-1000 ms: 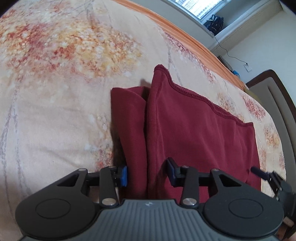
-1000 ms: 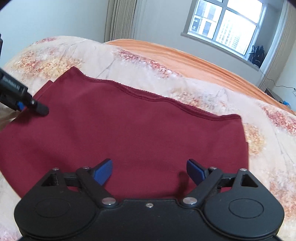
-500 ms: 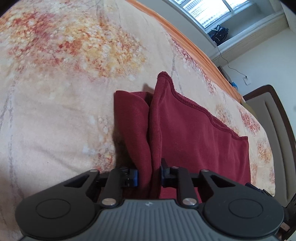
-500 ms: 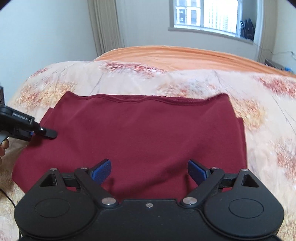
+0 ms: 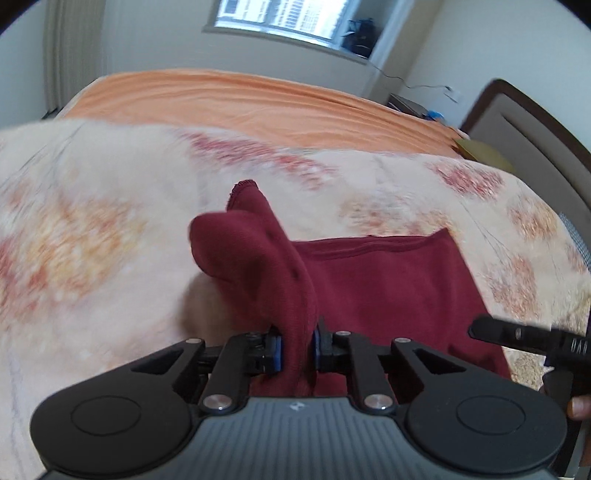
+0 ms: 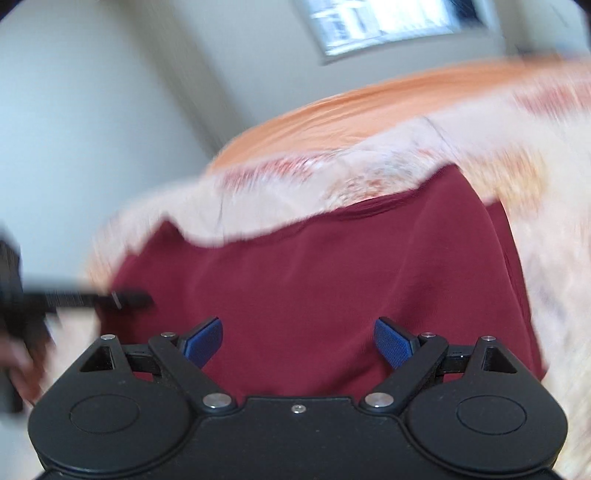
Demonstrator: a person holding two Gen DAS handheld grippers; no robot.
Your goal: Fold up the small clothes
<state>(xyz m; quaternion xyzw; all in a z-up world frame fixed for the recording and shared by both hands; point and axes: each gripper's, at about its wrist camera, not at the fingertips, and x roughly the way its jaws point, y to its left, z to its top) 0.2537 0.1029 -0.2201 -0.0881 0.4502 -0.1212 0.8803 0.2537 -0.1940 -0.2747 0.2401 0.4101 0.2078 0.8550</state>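
A dark red knit garment [image 5: 388, 284] lies on the flowered bedspread [image 5: 92, 240]. My left gripper [image 5: 297, 349] is shut on the garment's left edge and holds a bunched fold of it lifted off the bed. In the right wrist view the garment [image 6: 332, 277] spreads wide in front of my right gripper [image 6: 297, 341], which is open and empty just above its near edge. The left gripper also shows at the left of the right wrist view [image 6: 122, 299]. The right gripper also shows at the right of the left wrist view [image 5: 480, 328]. Both views are blurred.
An orange sheet [image 5: 240, 99] covers the far part of the bed. A padded headboard [image 5: 535, 129] stands at the right. A window [image 5: 277, 18] and wall lie beyond the bed.
My left gripper has closed on the garment's left edge and lifted it up off the bed. Both grippers have tilted upward, so the views now show more of the room.
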